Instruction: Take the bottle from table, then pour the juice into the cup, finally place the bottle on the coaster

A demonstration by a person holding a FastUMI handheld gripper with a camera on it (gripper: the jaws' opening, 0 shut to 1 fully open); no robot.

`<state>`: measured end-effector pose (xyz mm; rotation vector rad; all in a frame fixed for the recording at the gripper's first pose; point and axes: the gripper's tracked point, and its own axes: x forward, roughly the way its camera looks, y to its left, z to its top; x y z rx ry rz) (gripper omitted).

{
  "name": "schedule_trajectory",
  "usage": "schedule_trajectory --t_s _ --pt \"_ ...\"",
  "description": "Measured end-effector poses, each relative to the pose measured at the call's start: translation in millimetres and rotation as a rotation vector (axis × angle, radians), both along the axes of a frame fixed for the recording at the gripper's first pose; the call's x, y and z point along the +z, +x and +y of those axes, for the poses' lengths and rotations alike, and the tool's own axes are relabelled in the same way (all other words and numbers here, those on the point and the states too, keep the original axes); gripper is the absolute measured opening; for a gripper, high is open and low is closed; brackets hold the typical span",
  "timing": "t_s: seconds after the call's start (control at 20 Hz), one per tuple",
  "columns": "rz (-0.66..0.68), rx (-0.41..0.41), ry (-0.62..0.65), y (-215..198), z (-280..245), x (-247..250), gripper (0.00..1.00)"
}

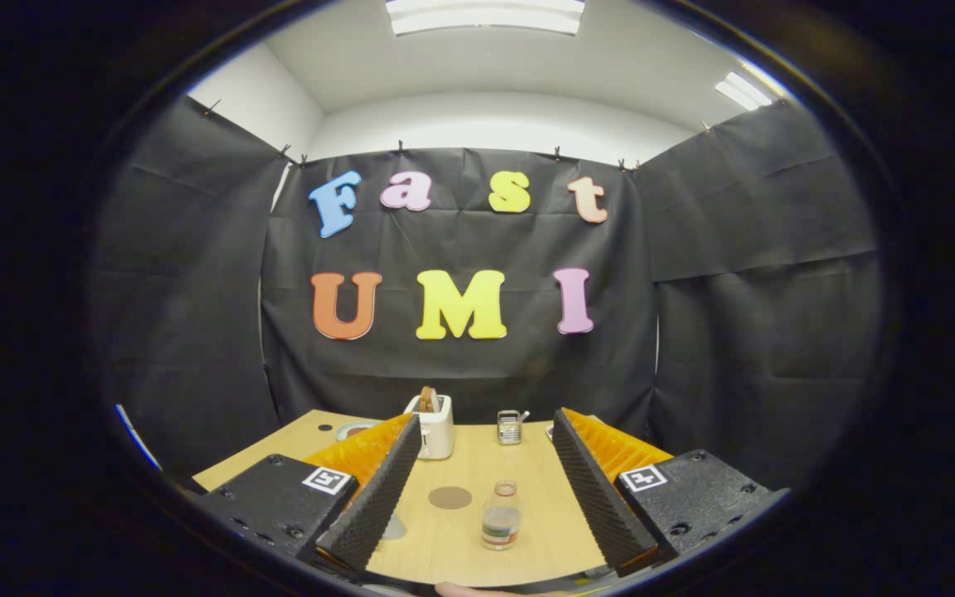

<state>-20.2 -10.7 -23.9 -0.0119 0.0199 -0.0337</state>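
Note:
A small clear bottle (501,516) with a little pale juice in it stands upright on the wooden table (527,473). It shows in the gap between my two fingers, and neither finger touches it. A round brown coaster (450,497) lies flat just left of the bottle. My gripper (486,421) is open wide and holds nothing. By the inner edge of the left finger (378,497) a pale round shape (393,527) is partly hidden; I cannot tell whether it is the cup.
At the back of the table a white toaster (433,427) holds a slice of toast. A small metal rack (510,427) stands to its right, and a round dish (353,429) lies to its left. Black cloth walls close the table in.

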Motion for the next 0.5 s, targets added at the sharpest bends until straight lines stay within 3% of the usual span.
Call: schedule_trajectory --t_s 0.5 --pt "0.030 -0.016 -0.014 34 -14 -63 1.00"
